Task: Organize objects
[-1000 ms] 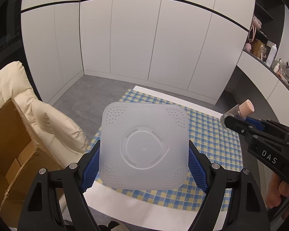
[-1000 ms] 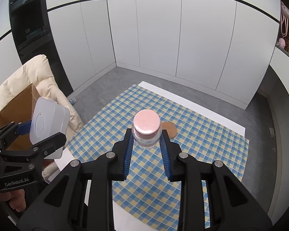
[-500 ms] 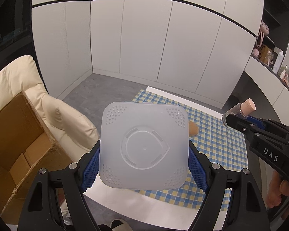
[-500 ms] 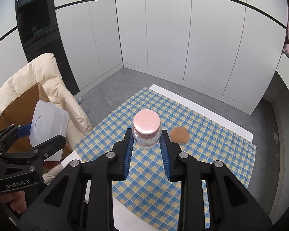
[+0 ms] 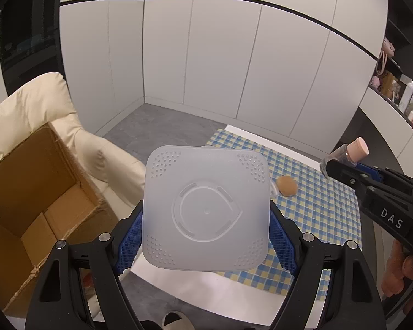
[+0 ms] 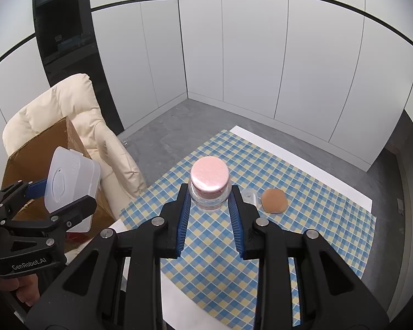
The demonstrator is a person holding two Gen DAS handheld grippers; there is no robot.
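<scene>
White cabinet doors [image 5: 234, 63] wall the room behind a grey floor [image 6: 179, 126]. A cream padded armchair [image 6: 68, 115] stands at the left, with an open brown cardboard box [image 5: 27, 192] resting against it, its flaps up and its inside bare. A blue-and-yellow checked cloth [image 6: 234, 242] covers a white table [image 5: 195, 283]; on the cloth lie a round tan puff-like pad [image 6: 274, 200] and, just beside it, a small clear lid [image 6: 249, 194].

The left gripper [image 5: 206, 220] has its blue pads pressed against the two sides of a translucent white square plastic container [image 5: 206, 209], held in the air above the table's near edge, beside the box. Its facing surface has rounded corners, dot perforations at each corner and a moulded ring in the middle.

The right gripper [image 6: 209, 200] is clamped on a small clear jar [image 6: 209, 189] with a pink round cap, lifted above the cloth.
</scene>
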